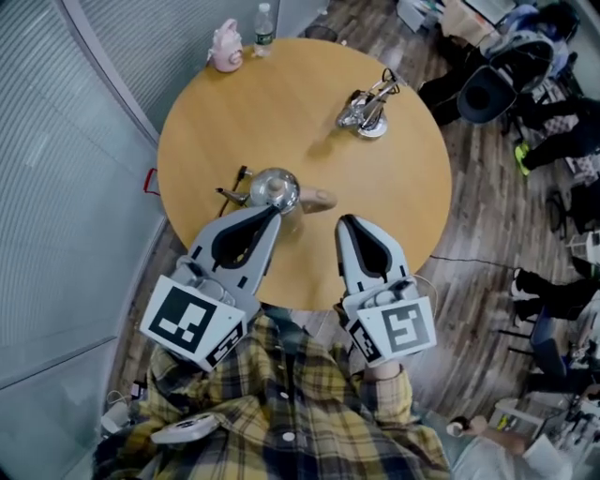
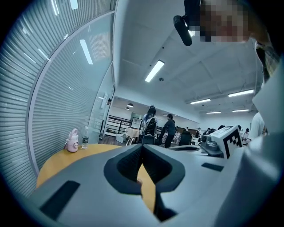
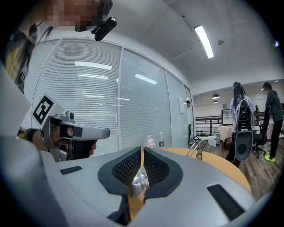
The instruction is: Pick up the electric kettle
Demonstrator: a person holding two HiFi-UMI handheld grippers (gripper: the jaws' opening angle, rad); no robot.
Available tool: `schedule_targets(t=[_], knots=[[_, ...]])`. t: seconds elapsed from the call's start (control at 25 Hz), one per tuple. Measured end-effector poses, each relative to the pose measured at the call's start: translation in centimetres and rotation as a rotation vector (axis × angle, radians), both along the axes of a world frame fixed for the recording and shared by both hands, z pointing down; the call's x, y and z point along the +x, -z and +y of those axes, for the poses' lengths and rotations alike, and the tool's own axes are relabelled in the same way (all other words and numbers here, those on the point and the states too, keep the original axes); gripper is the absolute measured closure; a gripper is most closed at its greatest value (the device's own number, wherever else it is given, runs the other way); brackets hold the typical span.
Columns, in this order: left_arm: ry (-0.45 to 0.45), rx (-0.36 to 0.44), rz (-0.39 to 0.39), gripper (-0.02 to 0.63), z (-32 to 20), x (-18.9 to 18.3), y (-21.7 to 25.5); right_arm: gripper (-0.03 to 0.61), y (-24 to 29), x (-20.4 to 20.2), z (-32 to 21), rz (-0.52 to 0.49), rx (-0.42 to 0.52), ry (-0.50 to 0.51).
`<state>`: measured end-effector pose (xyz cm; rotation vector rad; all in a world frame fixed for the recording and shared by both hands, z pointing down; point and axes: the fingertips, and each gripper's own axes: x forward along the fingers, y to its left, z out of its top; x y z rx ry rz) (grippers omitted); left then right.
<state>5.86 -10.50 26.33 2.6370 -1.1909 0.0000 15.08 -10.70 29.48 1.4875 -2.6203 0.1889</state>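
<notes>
Head view looks steeply down on a round, light-wood tabletop (image 1: 394, 206); the small, rounded, shiny steel electric kettle (image 1: 275, 190) stands on the tabletop's near half, left of its middle and close to the near rim; its pale handle (image 1: 319, 198) points toward the tabletop's right side. The grey left tongs (image 1: 274, 212) reach in over the tabletop's near rim, and their tip overlaps the kettle's near side; whether they touch it I cannot tell. The grey right tongs (image 1: 345, 222) also lie over the near rim, further toward the tabletop's right side, with bare wood at their tip.

Left gripper view shows its jaws meeting at the tips with nothing gripped; only tabletop wood shows through the gap behind the pads. Right gripper view shows its jaws pressed together too, holding nothing; a shiny curved surface shows through the gap behind them.

At the tabletop's far-left rim stand a small pink bottle (image 1: 226, 47) and a clear plastic water bottle (image 1: 263, 28), side by side; on the tabletop's far right part sits a shiny metal object with wire loops (image 1: 366, 108).
</notes>
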Motion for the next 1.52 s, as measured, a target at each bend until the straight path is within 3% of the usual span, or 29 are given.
schedule_targets(t=[0.88,1.52], knots=[[0.018,0.005,0.005,0.611,-5.9,-2.5,-0.4,0.537,-0.2,-2.1,-6.2,0.021,0.042,-0.003],[0.051,-0.049,-0.012,0.611,-6.8,-4.6,-3.8,0.534,-4.1,-1.8,-7.5,0.006,-0.050,0.007]])
